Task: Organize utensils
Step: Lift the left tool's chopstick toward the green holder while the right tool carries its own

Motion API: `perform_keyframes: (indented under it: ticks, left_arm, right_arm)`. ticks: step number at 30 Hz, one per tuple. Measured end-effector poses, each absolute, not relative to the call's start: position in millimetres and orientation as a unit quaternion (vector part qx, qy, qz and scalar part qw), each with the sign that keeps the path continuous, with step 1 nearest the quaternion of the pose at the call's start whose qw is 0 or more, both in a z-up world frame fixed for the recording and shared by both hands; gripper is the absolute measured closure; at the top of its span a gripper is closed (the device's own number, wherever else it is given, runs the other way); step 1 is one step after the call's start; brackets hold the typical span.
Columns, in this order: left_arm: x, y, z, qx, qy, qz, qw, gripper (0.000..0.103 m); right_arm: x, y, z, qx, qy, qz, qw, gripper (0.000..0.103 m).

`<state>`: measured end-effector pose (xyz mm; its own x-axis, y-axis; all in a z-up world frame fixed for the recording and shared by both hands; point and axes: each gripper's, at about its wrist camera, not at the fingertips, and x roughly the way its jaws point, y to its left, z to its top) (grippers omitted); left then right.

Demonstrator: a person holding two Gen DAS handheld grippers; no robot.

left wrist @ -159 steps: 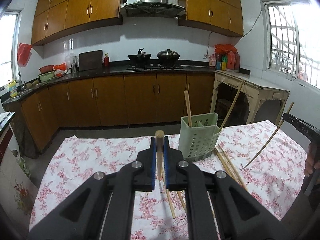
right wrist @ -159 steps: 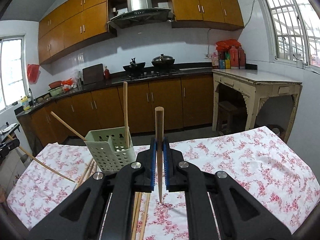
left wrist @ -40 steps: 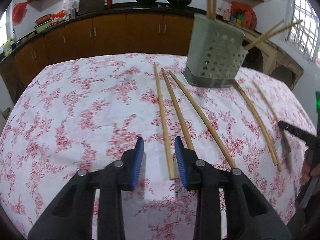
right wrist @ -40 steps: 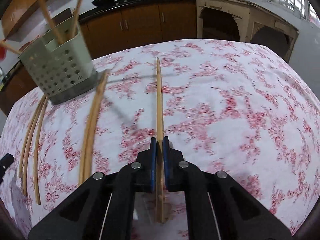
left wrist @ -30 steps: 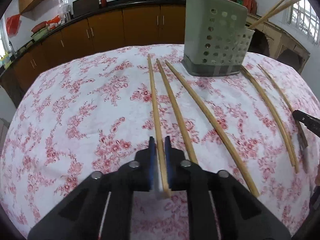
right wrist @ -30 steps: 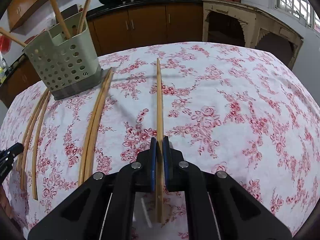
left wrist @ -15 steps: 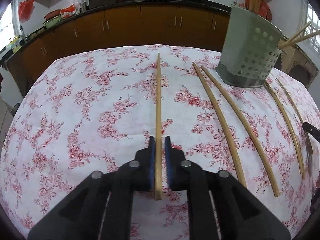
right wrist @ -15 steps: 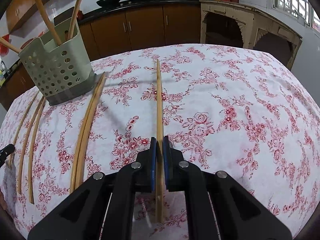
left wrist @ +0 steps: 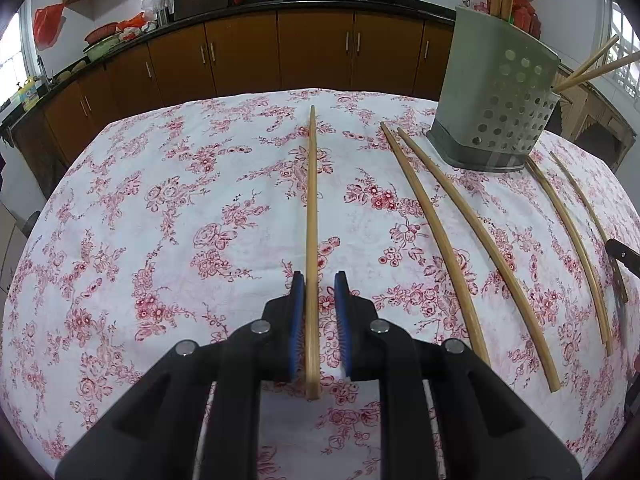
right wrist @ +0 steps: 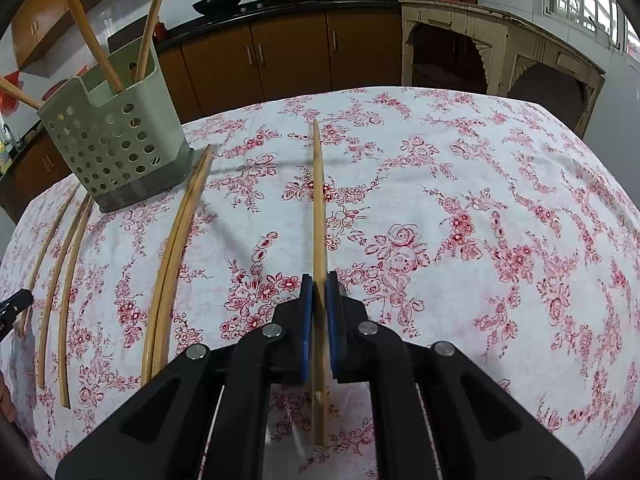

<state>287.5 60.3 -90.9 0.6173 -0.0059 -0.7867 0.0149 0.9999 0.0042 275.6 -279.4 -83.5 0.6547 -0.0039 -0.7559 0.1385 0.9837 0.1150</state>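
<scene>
Lying flat, a slender pale bamboo chopstick.

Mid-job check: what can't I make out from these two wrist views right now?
- Holder interior: left wrist view, hidden by its wall.
- Chopstick tops in the holder: right wrist view, cut off by the top edge.
- Left gripper: right wrist view, cut off by the left edge.

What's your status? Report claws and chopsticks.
Left claw just opening, first chopstick loose between jaws. Right claw shut on second chopstick. Nothing blocking holder.
</scene>
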Motion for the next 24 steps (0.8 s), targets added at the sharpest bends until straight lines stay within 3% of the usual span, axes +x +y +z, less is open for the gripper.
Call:
perform_keyframes:
  ticks: [24]
  left_arm:
    - [283,61,-90,0.001,0.437,-0.007,0.899,0.084]
  right_arm:
    - [266,-280,-84,0.088,0.414,-0.033,0.906,0.095]
